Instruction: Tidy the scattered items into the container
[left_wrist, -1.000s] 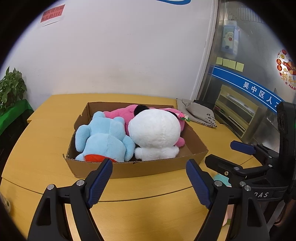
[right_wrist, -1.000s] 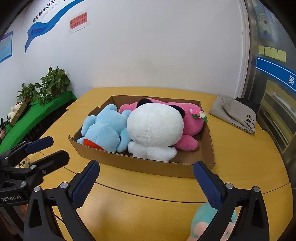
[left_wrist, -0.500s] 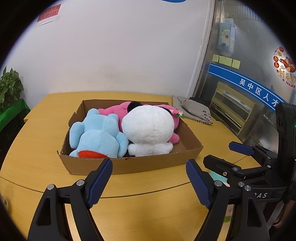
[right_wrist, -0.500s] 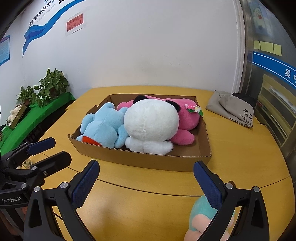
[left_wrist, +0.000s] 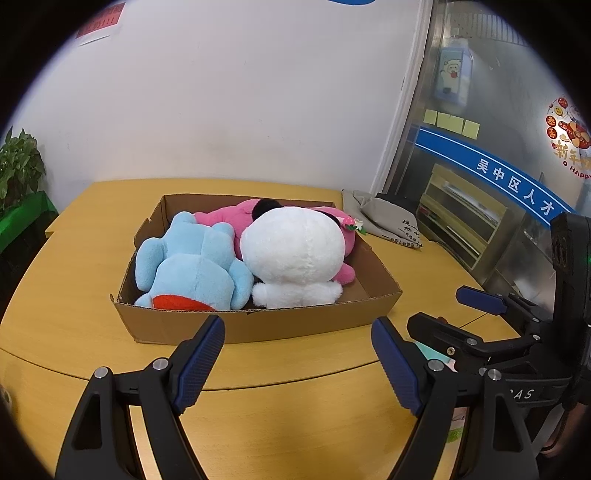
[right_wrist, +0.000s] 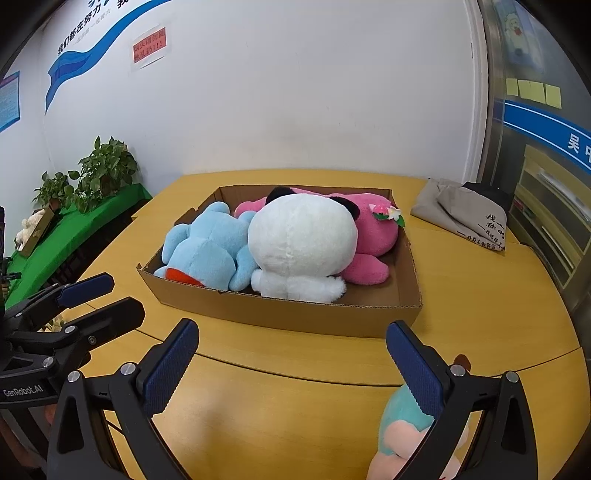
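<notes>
Both grippers, left (left_wrist: 297, 360) and right (right_wrist: 291, 363), are spread apart and hold nothing. The box (right_wrist: 295, 314) holds three toys. A teal toy (right_wrist: 402, 424) lies on the surface (right_wrist: 277, 406) by the right gripper.

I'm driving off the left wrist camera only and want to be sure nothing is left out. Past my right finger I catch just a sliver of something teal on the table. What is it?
Observer: A teal and peach plush toy lying on the table, outside the cardboard box, right under the right gripper.
Operator: Is the right gripper holding it?
Observer: No. Its jaws stand open and empty; the toy lies partly behind its right finger.
Operator: Any room left in the box?
Observer: The right wrist view shows bare box floor in the near right corner, beside the pink plush and the white panda plush. The blue plush fills the left end.
</notes>
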